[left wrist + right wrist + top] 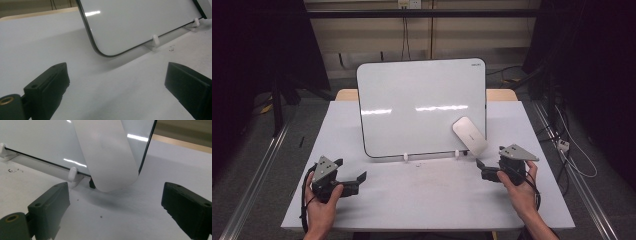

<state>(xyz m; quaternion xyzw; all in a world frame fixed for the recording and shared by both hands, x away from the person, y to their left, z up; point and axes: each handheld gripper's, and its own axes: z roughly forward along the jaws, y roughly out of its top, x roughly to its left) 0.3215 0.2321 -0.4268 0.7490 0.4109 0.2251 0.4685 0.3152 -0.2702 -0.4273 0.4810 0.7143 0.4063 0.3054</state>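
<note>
A white dry-erase board (422, 105) stands tilted back on the white table (422, 200), propped in two small white clips (405, 157). A pale oblong eraser (469, 135) sticks to its lower right corner, and its lower end hangs past the board's edge. My right gripper (480, 169) is open just in front of and below the eraser (110, 157), with nothing between its jaws. My left gripper (351, 170) rests open at the table's front left, facing the board's lower left corner (100, 51), jaws empty.
Dark specks (416, 164) lie on the table before the board. Bare table stretches between the two grippers. Cables (569, 150) trail on the floor at the right, and metal rails (257, 175) run along both sides of the table.
</note>
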